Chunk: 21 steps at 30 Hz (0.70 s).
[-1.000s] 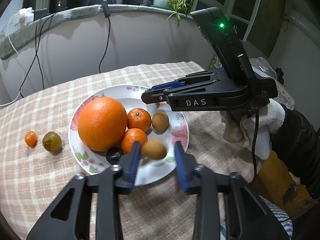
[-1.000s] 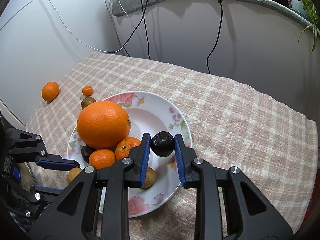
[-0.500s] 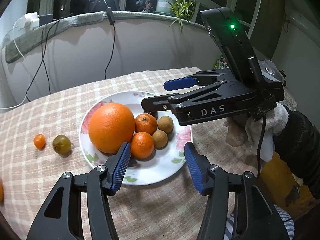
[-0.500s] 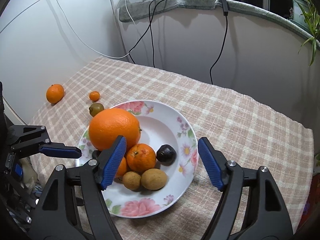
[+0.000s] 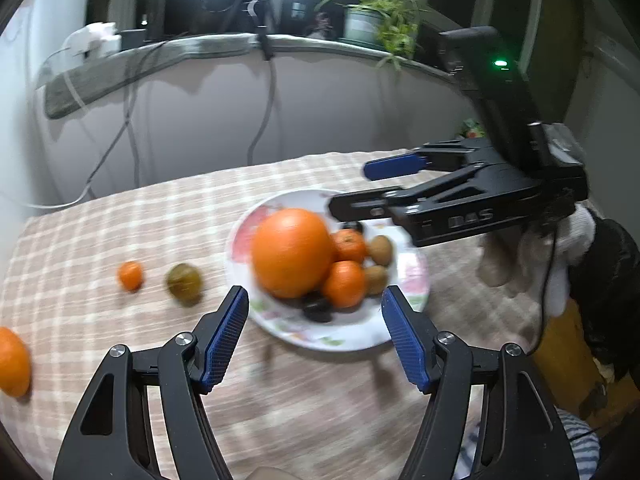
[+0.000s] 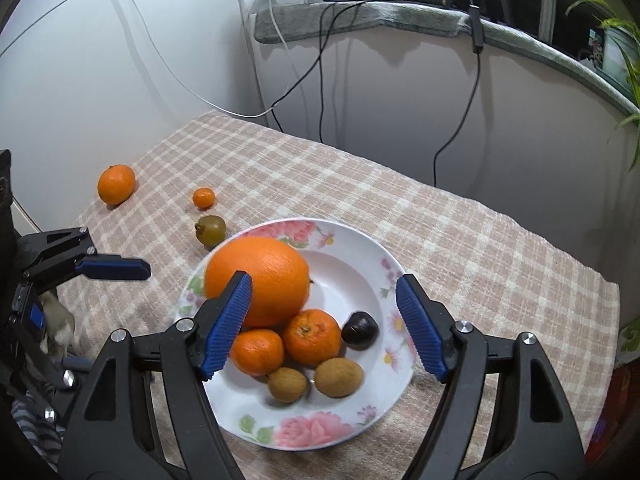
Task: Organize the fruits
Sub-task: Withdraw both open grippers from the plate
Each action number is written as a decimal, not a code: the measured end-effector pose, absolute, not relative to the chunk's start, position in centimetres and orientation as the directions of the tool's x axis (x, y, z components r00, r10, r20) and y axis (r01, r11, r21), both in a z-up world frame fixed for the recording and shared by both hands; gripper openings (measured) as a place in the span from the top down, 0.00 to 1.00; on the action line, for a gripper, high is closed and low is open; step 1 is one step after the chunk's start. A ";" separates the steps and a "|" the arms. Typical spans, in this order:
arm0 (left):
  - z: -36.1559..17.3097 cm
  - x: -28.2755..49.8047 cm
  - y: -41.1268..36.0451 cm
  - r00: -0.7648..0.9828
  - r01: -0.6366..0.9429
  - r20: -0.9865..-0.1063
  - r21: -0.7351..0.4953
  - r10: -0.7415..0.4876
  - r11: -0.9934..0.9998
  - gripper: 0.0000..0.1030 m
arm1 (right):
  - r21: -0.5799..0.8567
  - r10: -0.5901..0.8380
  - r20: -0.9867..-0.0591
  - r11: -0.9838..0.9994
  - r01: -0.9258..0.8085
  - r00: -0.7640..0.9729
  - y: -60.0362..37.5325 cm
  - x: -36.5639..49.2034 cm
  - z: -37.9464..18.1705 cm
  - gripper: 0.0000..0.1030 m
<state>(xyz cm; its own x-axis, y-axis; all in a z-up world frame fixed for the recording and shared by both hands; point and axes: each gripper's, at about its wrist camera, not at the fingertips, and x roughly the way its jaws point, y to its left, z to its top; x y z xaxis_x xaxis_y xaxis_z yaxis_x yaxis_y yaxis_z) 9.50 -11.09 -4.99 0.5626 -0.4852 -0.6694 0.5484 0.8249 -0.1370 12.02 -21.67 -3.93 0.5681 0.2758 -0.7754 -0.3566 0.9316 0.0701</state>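
A floral white plate [image 6: 352, 284] [image 5: 360, 340] holds a big orange [image 6: 258, 280] [image 5: 292, 252], two mandarins [image 6: 312, 336], two brown kiwis [image 6: 338, 376] and a dark plum [image 6: 360, 330]. On the cloth to its left lie a green-brown fruit [image 6: 210, 230] [image 5: 184, 280], a tiny orange [image 6: 204, 198] [image 5: 130, 276] and a mandarin [image 6: 116, 184] [image 5: 12, 360]. My left gripper [image 5: 316, 340] is open and empty above the plate's near rim. My right gripper [image 6: 324, 326] is open and empty above the plate; it also shows in the left wrist view [image 5: 400, 184].
A checked cloth [image 6: 440, 232] covers the table, which stands against white walls. Cables [image 6: 460, 120] hang from a ledge with a potted plant [image 5: 372, 16]. The table edge lies close on the right.
Both grippers let go of their fruit, a kiwi and the plum, on the plate, opened wide and drew back. The left view has swung left and is blurred by motion.
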 end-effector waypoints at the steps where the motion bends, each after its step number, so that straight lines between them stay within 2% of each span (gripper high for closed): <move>1: -5.1 9.7 -10.4 0.568 0.537 -0.672 -0.136 -0.476 0.833 0.33 | 0.068 0.278 -0.776 0.929 -0.364 0.566 -21.4 12.1 -3.8 0.25; 14: -6.5 13.3 -2.3 0.619 0.385 -0.691 -0.148 -0.374 0.911 0.33 | 0.019 0.326 -0.789 0.860 -0.511 0.520 -15.4 13.2 -3.1 0.25; 21: -7.6 16.3 0.3 0.593 0.330 -0.695 -0.251 -0.407 0.910 0.47 | -0.003 0.330 -0.818 0.818 -0.575 0.472 -11.8 14.6 -4.1 0.25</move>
